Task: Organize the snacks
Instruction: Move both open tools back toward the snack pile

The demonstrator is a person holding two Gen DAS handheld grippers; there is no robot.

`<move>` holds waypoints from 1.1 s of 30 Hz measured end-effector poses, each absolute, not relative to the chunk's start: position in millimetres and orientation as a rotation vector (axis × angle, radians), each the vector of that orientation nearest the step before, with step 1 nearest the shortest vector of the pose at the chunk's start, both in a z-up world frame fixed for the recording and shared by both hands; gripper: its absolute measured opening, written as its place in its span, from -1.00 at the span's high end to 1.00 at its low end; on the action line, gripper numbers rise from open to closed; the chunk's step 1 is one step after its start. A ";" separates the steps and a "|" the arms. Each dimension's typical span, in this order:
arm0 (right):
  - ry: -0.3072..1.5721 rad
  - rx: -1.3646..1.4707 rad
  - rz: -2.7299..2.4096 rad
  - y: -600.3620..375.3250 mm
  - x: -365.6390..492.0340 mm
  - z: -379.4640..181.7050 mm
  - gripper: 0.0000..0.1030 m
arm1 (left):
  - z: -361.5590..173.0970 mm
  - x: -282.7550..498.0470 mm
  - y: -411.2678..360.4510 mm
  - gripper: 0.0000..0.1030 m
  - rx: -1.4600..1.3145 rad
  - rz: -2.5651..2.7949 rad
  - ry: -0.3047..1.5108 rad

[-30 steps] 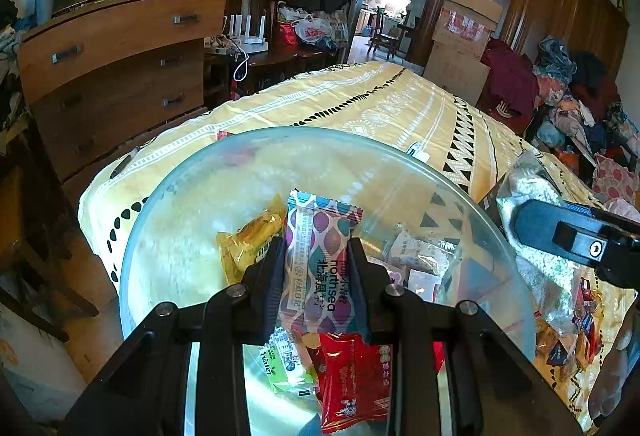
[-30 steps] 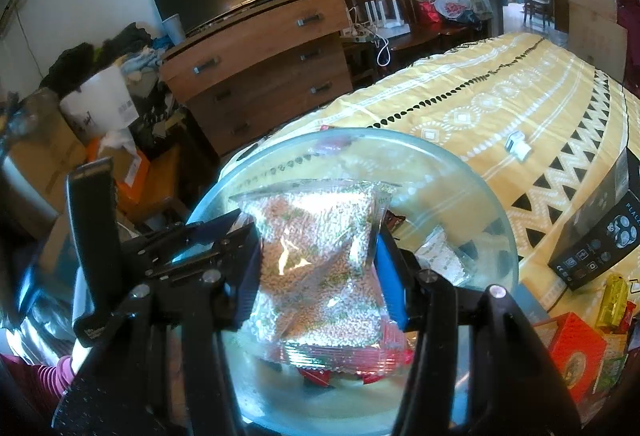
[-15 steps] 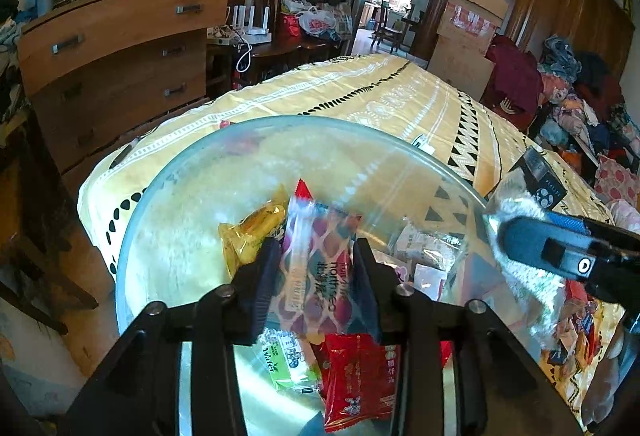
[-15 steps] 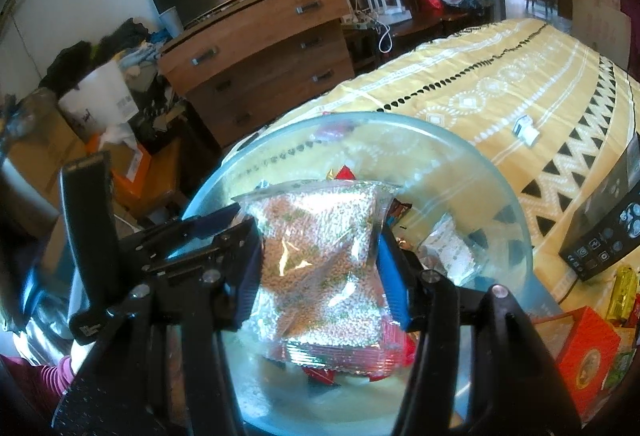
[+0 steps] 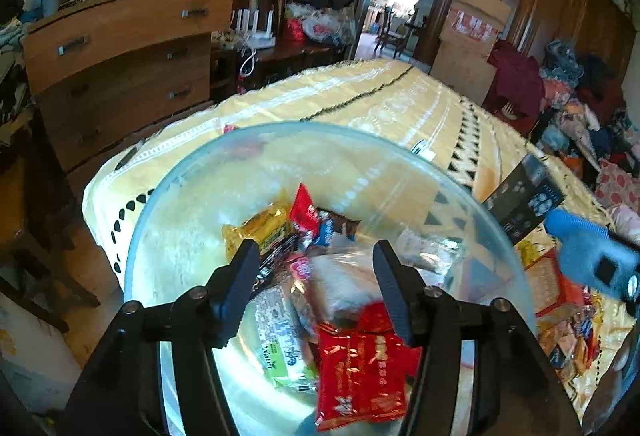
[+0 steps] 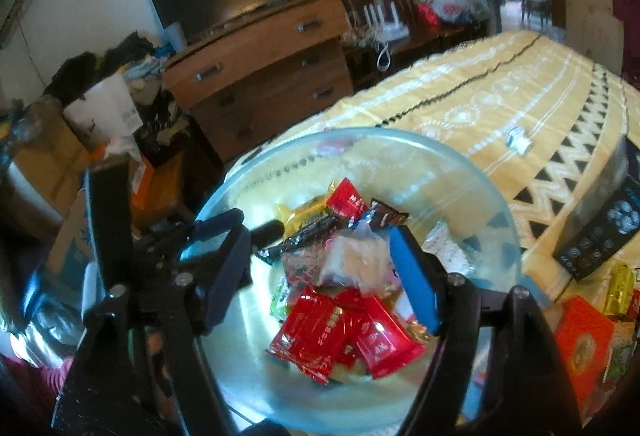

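Left gripper and right gripper above glass bowl, jaws opening, nothing held, snack packets inside the bowl.

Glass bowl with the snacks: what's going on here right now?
A person holds both grippers over the glass bowl on the yellow patterned cloth. The left gripper and right gripper are both opening, and neither holds anything. Packets lie piled in the bowl, among them red packets and a clear bag. More snacks wait on the cloth beside it.
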State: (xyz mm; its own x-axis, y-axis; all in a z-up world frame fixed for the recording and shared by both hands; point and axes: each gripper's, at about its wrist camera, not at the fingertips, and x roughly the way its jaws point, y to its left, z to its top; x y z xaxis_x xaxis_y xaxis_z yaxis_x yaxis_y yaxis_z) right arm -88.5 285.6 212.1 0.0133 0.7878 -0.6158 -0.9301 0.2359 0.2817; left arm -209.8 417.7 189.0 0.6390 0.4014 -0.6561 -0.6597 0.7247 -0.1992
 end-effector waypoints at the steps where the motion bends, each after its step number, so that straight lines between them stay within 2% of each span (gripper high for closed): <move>1: 0.754 -0.214 1.350 270.5 -90.6 211.7 -0.42 | 192.9 -211.5 412.5 -0.16 -0.433 0.621 0.609; 6: 0.721 -0.123 1.210 160.4 -80.5 187.3 -0.41 | 209.0 -206.4 369.6 -0.19 -0.329 0.532 0.574; 8: 0.765 -0.094 1.105 115.5 -61.9 167.6 -0.39 | 211.3 -200.1 354.9 -0.21 -0.324 0.493 0.568; 10: 0.854 -0.061 0.964 70.8 -27.5 137.6 -0.26 | 212.8 -192.7 342.5 -0.21 -0.334 0.456 0.562; 14: 0.961 -0.001 0.790 19.7 33.5 98.7 -0.22 | 216.4 -182.4 326.7 -0.22 -0.348 0.406 0.553; 19: 0.983 -0.043 0.762 37.9 103.3 86.5 -0.22 | 218.4 -174.7 324.9 -0.33 -0.346 0.416 0.547; 26: 1.011 -0.093 0.739 106.3 215.3 67.7 -0.22 | 218.1 -162.9 333.9 -0.33 -0.332 0.457 0.561; 33: 1.118 -0.144 0.652 144.1 297.1 17.3 -0.22 | 212.6 -145.2 336.5 -0.34 -0.303 0.466 0.590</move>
